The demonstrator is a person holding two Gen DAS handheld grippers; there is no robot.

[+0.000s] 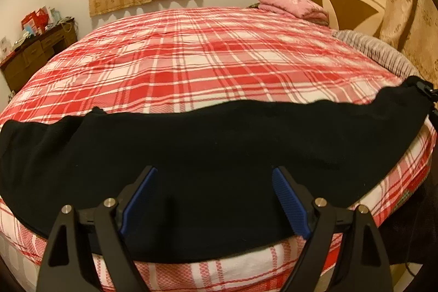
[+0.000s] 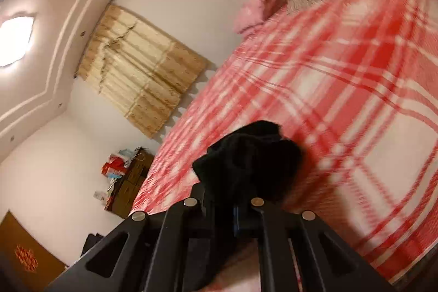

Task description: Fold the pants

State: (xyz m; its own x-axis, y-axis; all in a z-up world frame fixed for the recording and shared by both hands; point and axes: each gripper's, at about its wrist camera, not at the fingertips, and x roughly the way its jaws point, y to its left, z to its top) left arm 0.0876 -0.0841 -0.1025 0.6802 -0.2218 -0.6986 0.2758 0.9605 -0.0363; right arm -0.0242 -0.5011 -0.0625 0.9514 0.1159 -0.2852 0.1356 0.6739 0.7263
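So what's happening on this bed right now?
A person with two handheld grippers is folding black pants laid along the near edge of a red plaid bed. The right gripper is shut on a bunched end of the fabric. The left gripper is open above the pants, gripping nothing.

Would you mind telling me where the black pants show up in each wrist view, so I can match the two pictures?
Left wrist view: the black pants lie in a wide band across the lower half, over the near edge of the plaid bedspread.
Right wrist view: only a bunched black end shows, low centre, pinched in the right gripper.
Shared landmark: the pink pillow by the headboard.
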